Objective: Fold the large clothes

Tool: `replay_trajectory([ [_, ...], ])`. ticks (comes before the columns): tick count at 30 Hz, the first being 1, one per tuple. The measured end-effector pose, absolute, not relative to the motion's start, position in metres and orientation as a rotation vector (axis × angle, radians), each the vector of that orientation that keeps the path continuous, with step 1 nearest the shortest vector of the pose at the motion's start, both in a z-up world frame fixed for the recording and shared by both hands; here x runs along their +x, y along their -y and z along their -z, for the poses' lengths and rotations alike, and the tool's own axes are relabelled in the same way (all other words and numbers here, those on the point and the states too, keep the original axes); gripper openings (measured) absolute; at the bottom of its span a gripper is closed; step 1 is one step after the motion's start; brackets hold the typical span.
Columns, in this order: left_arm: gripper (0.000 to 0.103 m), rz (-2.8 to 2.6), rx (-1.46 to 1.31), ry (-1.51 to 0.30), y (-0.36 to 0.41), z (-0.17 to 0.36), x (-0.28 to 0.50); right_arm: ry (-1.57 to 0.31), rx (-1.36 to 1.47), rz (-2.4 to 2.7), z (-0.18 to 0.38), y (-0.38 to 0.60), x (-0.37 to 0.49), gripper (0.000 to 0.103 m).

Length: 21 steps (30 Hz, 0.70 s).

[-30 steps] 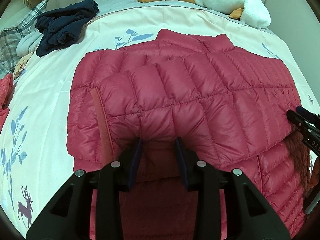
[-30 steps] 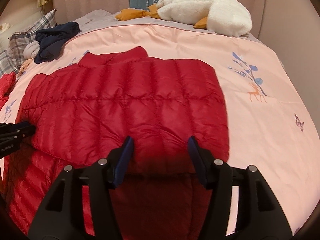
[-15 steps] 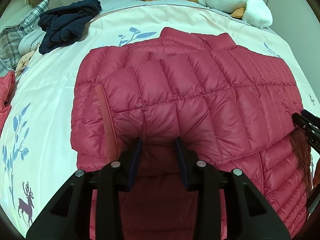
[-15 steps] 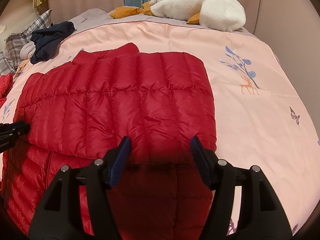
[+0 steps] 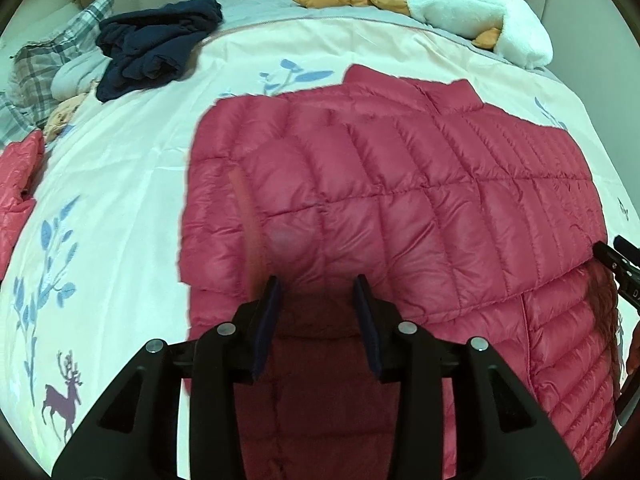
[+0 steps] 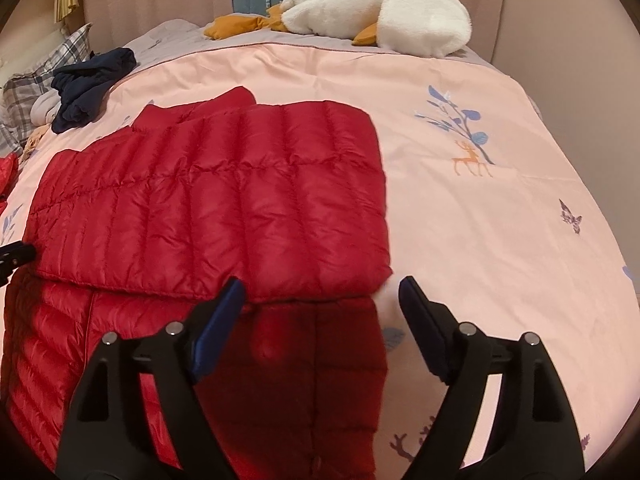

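Letting go: right gripper (image 6: 320,300) opening, left gripper (image 5: 316,300) opening too, both clear of red jacket (image 6: 224,208); better lifting straight off, fold undisturbed.

- The red jacket (image 5: 400,208) is quilted puffer cloth, glossy and slick, with stitched channels catching the light.
- The bedspread (image 6: 460,208) is smooth, matt printed cloth.
- The plush toy (image 6: 380,4) at the top of the frame is fluffy white pile with matt orange parts.
- The dark blue garment (image 5: 156,44) at upper left looks like soft, matt knit, perhaps fleece.
- The left gripper (image 5: 316,300) and right gripper (image 6: 320,300) are matt black plastic with dull metal screws and dark blue pads (image 6: 218,320).
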<state>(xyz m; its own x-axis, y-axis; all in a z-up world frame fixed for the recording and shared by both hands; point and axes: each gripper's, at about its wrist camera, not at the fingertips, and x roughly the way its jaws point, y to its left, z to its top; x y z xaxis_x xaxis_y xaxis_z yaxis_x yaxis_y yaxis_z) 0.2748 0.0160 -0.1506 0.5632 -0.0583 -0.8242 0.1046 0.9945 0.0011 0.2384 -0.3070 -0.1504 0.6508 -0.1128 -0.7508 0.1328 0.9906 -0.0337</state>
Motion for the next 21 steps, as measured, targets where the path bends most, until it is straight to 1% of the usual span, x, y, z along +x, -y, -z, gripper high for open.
replay_trajectory([
  [2,0.053,0.075,0.05,-0.949,-0.021,0.145,0.269,-0.847,0.034,0.143,0.148,0.307,0.235,0.081],
  [3,0.06,0.068,0.05,-0.941,-0.022,0.143,0.267,-0.841,0.039,0.138,0.146,0.306,0.233,0.081],
  [10,0.061,0.107,0.029,-0.913,-0.04,0.131,0.243,-0.795,-0.011,0.06,0.133,0.277,0.206,0.081],
  [16,0.061,0.143,0.002,-0.945,-0.053,0.134,0.22,-0.803,-0.044,0.013,0.134,0.255,0.186,0.081],
  [17,0.062,0.149,-0.009,-0.95,-0.056,0.135,0.217,-0.806,-0.048,0.01,0.134,0.253,0.182,0.081],
  [18,0.066,0.158,-0.031,-0.96,-0.06,0.137,0.212,-0.808,-0.05,0.009,0.134,0.251,0.179,0.081],
  [21,0.068,0.164,-0.059,-0.974,-0.068,0.141,0.198,-0.809,-0.051,0.009,0.132,0.246,0.167,0.085],
])
